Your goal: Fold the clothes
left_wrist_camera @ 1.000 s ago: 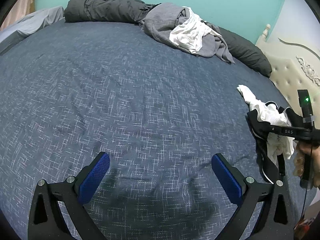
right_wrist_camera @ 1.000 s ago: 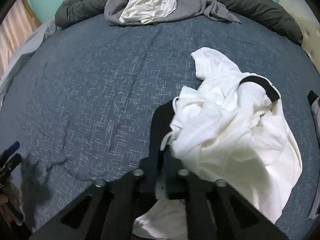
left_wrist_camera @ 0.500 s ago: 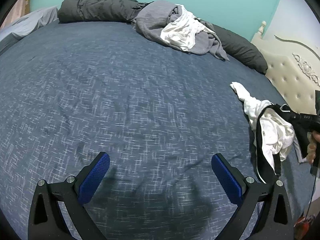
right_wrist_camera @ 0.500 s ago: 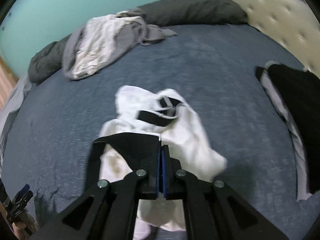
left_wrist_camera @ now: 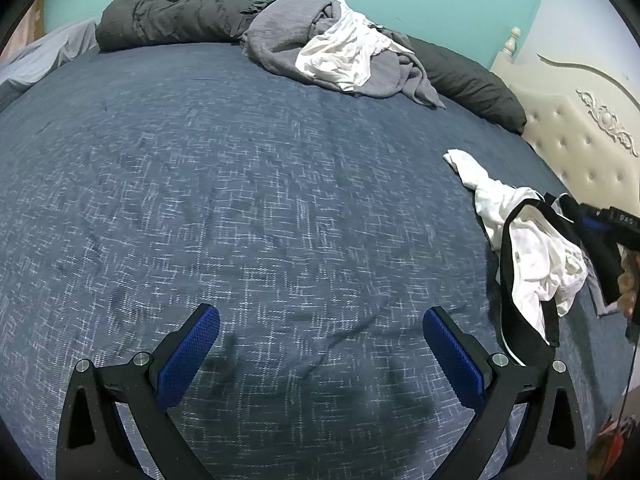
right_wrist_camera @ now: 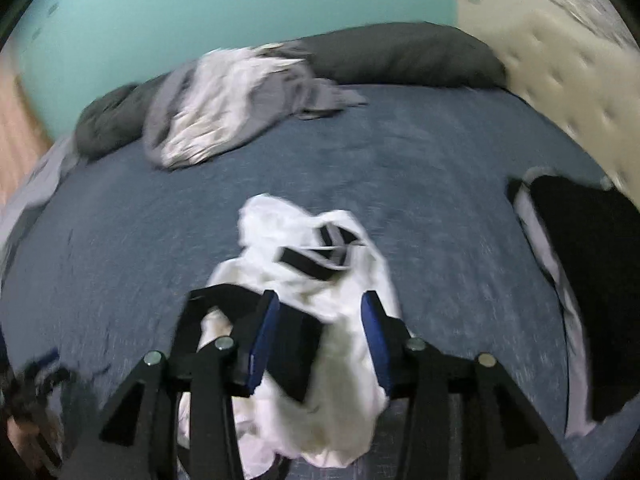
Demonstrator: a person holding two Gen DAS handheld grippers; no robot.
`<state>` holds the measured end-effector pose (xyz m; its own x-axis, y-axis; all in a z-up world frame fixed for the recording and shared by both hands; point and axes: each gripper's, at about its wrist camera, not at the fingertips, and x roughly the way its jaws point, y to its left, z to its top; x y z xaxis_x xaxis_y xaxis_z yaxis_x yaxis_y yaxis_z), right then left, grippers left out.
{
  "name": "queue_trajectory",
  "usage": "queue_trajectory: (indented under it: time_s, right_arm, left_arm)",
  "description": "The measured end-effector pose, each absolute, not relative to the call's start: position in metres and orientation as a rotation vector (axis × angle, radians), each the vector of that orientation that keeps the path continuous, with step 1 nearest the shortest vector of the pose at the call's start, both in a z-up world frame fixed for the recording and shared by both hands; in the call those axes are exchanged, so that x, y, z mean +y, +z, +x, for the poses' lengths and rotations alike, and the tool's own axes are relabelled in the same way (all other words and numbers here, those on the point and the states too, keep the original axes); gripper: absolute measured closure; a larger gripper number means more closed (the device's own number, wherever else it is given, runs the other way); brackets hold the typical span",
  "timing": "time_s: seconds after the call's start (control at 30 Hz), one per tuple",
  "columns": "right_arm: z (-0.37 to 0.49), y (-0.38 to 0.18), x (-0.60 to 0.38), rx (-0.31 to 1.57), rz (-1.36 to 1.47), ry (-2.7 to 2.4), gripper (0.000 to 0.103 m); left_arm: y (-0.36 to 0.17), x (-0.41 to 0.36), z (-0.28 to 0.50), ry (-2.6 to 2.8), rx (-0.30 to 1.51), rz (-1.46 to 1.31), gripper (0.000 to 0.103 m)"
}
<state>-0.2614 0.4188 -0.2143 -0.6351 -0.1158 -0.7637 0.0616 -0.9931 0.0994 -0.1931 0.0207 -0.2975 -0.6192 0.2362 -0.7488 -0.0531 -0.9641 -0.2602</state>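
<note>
Right gripper (right_wrist_camera: 316,340) stands parted astride the crumpled white black-trimmed garment (right_wrist_camera: 320,280), which trails ahead of it; left gripper (left_wrist_camera: 320,352), parted and empty, sits well left of it.

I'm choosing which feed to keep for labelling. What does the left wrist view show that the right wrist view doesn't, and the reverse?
Only the left wrist view shows the left gripper, open over bare blue bedspread, and the person's hand at the right edge.

Only the right wrist view shows the right gripper, its fingers apart around the white garment with black trim, and a black garment lying at the right.

Both show the white garment, the grey and white clothes pile, the dark pillows and the headboard.
</note>
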Motion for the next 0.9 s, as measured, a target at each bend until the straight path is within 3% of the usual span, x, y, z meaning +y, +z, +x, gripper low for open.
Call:
queue_trajectory:
  time_s: [0.27,0.4,0.43,0.53,0.63,0.9]
  right_arm:
    - [-0.273,-0.234,0.365,0.22,1.377,-2.636,0.06]
    - [-0.276,-0.246,0.376,0.127,1.425,-2.656,0.063]
    - [-0.276,-0.249,0.38,0.099,1.438,-2.662,0.074]
    - [-0.273,-0.258,0.389,0.062,1.442,-2.696,0.091]
    - [-0.262,-0.255,0.4,-0.057,1.369,-2.748,0.095]
    - [-0.216,-0.249,0.409,-0.394,1.153,-2.804,0.096]
  left_arm:
    - [-0.296,0.019,-0.191,2.674,-0.324,-1.283,0.0]
    - [-0.296,0.022,-0.19,2.661,-0.326,-1.286,0.0]
    - [-0.296,0.024,-0.19,2.659,-0.313,-1.285,0.0]
    - [-0.297,0.034,-0.189,2.648,-0.267,-1.283,0.0]
    - [-0.3,0.04,-0.189,2.603,-0.297,-1.292,0.0]
    - [-0.299,0.086,-0.181,2.514,-0.26,-1.291,0.0]
